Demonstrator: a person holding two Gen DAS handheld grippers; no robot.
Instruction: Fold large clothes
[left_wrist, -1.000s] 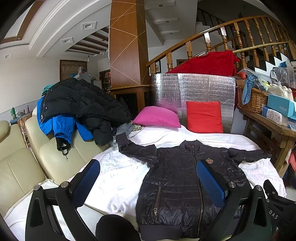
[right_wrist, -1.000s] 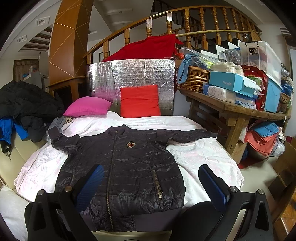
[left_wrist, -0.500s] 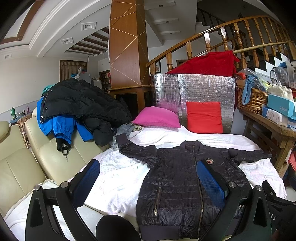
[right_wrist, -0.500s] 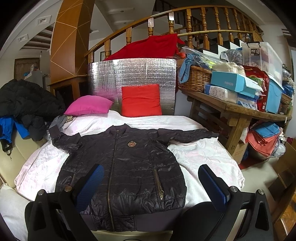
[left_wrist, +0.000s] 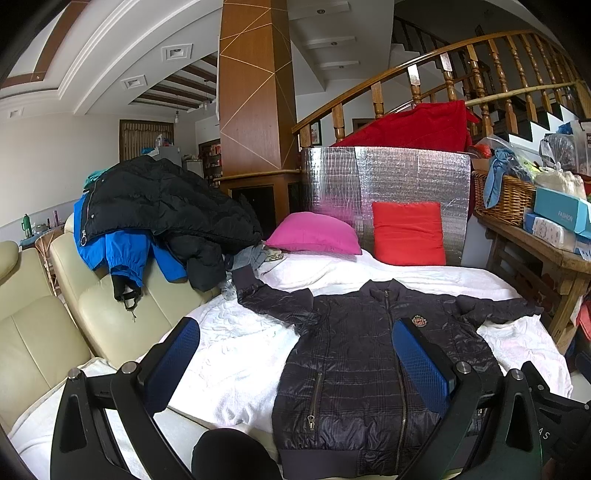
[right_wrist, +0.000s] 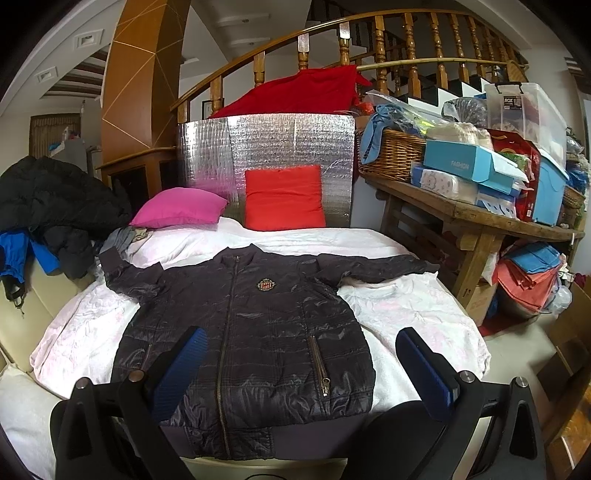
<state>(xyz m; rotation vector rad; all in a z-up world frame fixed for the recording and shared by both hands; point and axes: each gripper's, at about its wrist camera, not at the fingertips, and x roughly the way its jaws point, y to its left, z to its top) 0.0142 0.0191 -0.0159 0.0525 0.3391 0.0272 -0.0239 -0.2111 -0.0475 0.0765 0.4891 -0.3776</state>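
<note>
While the white-covered bed (right_wrist: 413, 310) carries it, the dark quilted jacket (right_wrist: 258, 332) lies flat, zipped, collar toward the red cushion (right_wrist: 284, 197), hem nearest, sleeves spread sideways. Left gripper (left_wrist: 295, 365) and right gripper (right_wrist: 299, 369) hover wide apart, empty.

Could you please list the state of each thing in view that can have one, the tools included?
Dark jacket: spread flat, front up, zipped, sleeves out, unfolded.
Left tool: open, holds nothing, above the jacket's hem.
Right tool: open, holds nothing, above the jacket's hem.
Pink pillow: lying flat.
Red pillow: propped upright against the silver panel.
Black coat: heaped on the sofa, unfolded.
</note>
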